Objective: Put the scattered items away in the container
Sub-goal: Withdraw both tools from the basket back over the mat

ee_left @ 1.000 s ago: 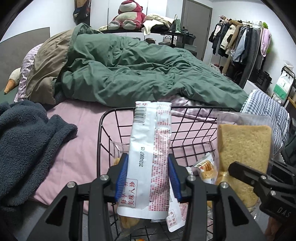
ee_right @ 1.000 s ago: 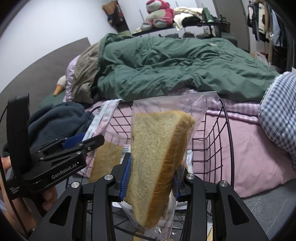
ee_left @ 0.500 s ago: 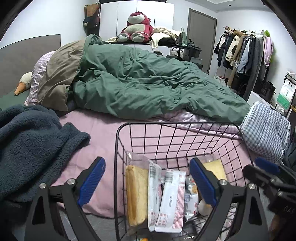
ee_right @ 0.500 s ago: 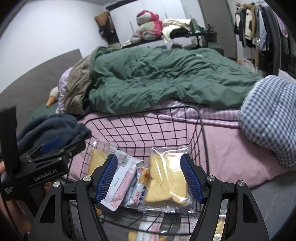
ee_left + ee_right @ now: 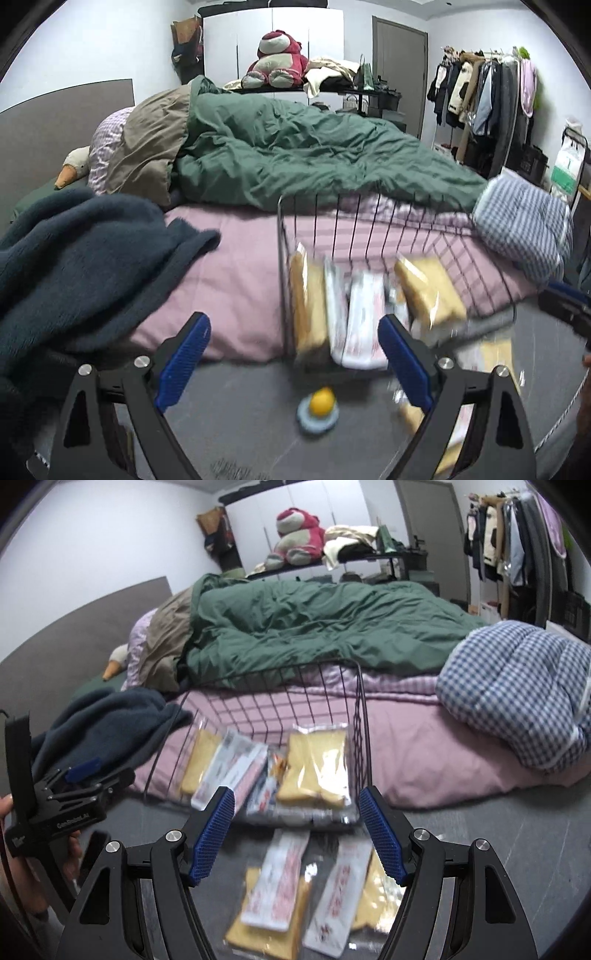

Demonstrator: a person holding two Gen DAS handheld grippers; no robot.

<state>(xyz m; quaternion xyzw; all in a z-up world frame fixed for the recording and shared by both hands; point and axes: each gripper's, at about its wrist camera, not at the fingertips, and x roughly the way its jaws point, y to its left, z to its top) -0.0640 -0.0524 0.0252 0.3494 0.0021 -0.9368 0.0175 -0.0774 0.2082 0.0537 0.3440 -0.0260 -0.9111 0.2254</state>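
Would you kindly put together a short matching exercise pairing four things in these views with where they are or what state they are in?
Things:
1. bagged bread slice
2. red and white packets
3. right gripper
4. yellow ball

Places or states:
A. open, holding nothing
B. on a pale blue disc on the floor
C. inside the wire basket
D. on the floor in front of the basket

Pairs: 1-C, 2-D, 3-A, 4-B

wire basket (image 5: 360, 716) open on top; packets (image 5: 280, 882) crowd the floor before it.
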